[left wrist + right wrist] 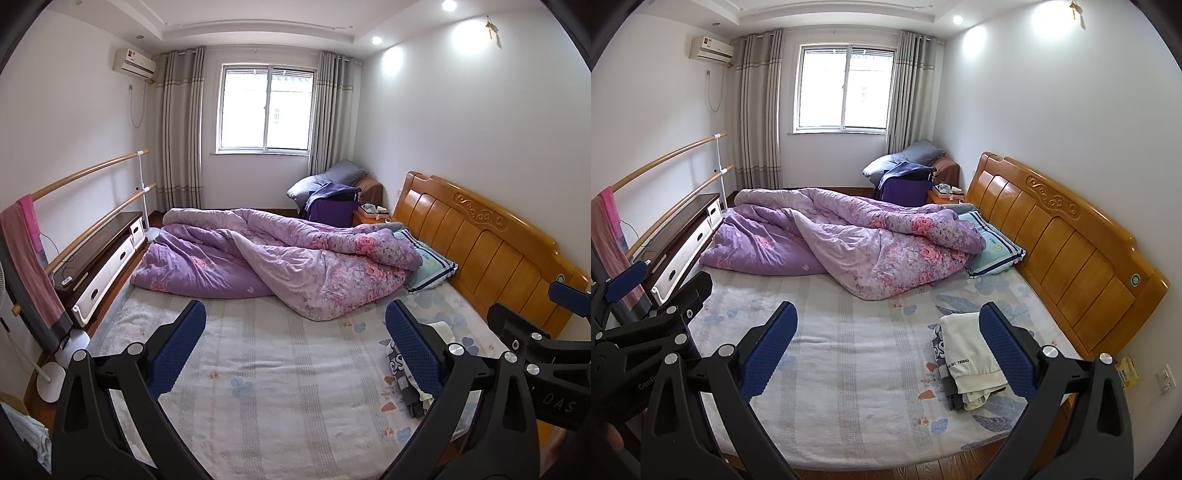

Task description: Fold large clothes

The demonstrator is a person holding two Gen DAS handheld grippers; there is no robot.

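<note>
Both tongs (pixel 295 343) (pixel 888 345) gape empty above the bed (pixel 849 369); folded cream garment (pixel 971 354) reads, seemingly, "ALL THINGS".

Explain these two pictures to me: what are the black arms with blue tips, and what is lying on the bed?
Those are two hand-held grasping tools, one in each of a person's hands; no robot arm is involved. Each picture comes from a wide-angle camera on one tool, looking along its blue fingers. The left tool and the right tool are both open and hold nothing. On the bed lie a rumpled purple floral quilt, a blue pillow by the wooden headboard, and a small stack of folded clothes, cream garment on top.
</note>
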